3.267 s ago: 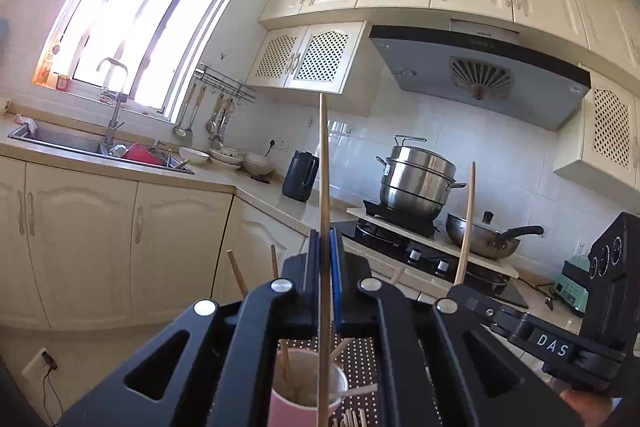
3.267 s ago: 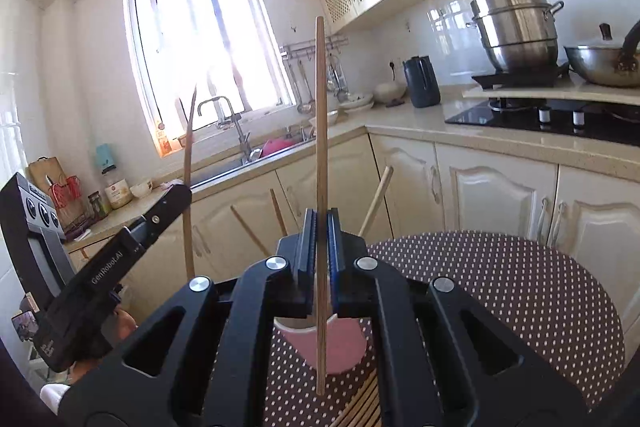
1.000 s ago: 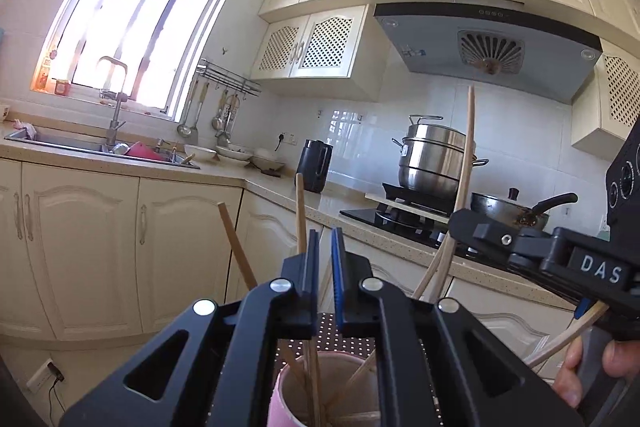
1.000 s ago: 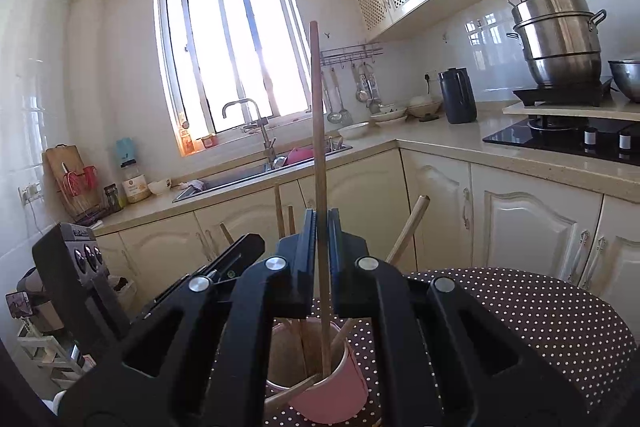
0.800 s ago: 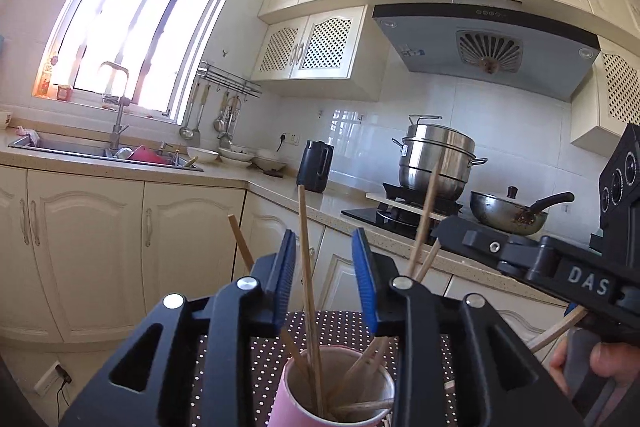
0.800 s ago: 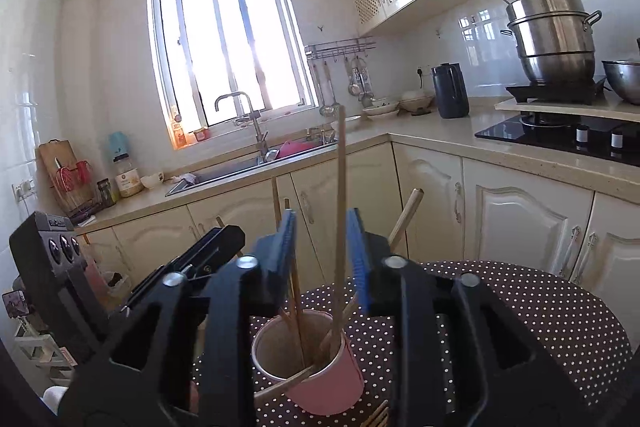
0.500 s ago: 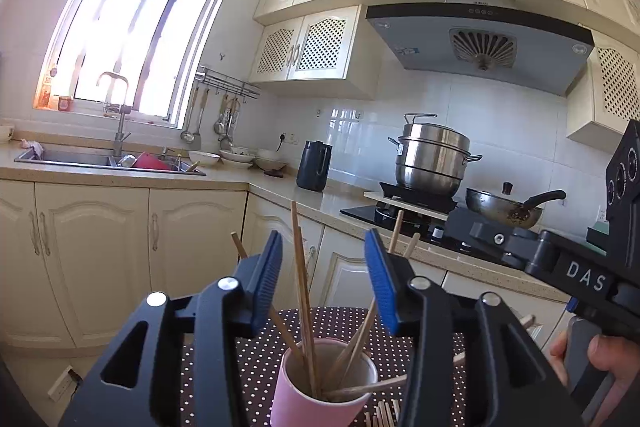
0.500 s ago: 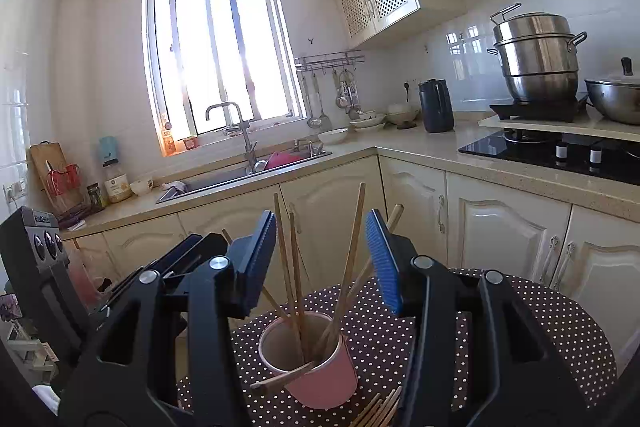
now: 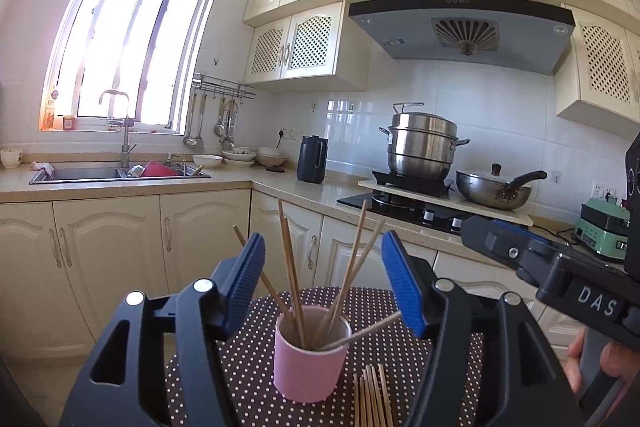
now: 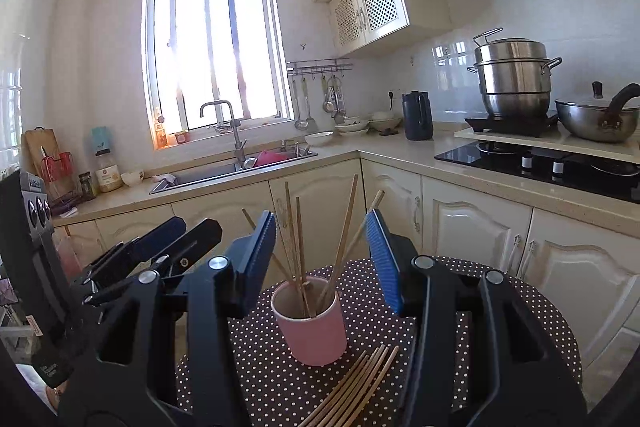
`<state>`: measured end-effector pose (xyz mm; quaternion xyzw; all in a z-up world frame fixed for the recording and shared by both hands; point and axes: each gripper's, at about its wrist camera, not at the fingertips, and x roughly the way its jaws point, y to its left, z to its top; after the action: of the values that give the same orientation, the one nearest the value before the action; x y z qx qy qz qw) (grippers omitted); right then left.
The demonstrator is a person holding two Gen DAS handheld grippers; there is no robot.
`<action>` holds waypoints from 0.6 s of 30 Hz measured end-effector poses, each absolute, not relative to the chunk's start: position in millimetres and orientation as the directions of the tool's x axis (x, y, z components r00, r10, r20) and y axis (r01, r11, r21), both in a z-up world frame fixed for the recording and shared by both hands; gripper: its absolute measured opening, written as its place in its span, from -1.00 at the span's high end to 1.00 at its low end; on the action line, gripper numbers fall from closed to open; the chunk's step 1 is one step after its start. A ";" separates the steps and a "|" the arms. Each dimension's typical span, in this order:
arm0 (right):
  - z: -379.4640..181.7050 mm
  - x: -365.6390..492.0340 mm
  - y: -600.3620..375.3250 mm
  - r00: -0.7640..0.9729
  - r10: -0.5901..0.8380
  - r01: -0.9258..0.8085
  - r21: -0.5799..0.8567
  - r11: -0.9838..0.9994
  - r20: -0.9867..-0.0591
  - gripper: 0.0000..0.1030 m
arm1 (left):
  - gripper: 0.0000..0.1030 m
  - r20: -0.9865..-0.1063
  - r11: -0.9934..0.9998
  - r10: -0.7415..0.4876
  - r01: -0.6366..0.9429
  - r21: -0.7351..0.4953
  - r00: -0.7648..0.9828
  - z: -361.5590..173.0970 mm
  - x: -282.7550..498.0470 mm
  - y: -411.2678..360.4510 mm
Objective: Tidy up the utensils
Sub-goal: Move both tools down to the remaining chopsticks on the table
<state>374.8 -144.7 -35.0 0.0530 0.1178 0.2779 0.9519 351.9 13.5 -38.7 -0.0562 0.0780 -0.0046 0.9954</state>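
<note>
Both grippers, left [image 9: 322,279] and right [image 10: 320,255], hold nothing; the left one's jaws are opening. Next, grab loose chopsticks [image 10: 356,383] for the pink cup [image 10: 310,319].

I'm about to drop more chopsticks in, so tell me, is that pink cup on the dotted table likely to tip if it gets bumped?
Probably yes. The pink cylindrical cup looks small and light, while the wooden chopsticks in it stand far above its rim and lean outward, raising its balance point. One lies low across the rim, so a knock there could lever it over.
</note>
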 end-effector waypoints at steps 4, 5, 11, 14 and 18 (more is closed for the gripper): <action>-41.8 359.4 -147.4 0.818 0.532 -0.508 0.162 0.846 -0.217 0.08 | -0.23 -0.187 0.997 -0.010 -0.004 -0.076 0.982 -40.7 338.3 3.7; -44.0 356.2 -148.5 0.818 0.531 -0.506 0.162 0.847 -0.222 0.08 | -0.27 -0.201 0.997 -0.013 -0.002 -0.072 0.980 -41.6 336.2 1.8; -64.3 346.4 -156.1 0.817 0.500 -0.469 0.174 0.866 -0.286 0.05 | -0.29 -0.316 0.998 -0.039 0.020 -0.066 0.948 -56.9 332.5 -3.6; -76.6 346.1 -160.5 0.816 0.482 -0.446 0.182 0.876 -0.319 0.05 | -0.38 -0.419 0.996 -0.068 0.039 -0.077 0.906 -71.4 341.1 -3.5; -94.9 348.3 -164.6 0.805 0.461 -0.420 0.189 0.888 -0.375 0.05 | -0.38 -0.561 0.996 -0.089 0.067 -0.060 0.823 -97.2 356.8 -6.4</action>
<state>348.3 -164.6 -94.9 0.0486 0.2094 0.2321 0.9486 356.8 -6.4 -97.2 -0.0186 0.2947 -0.0409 0.9545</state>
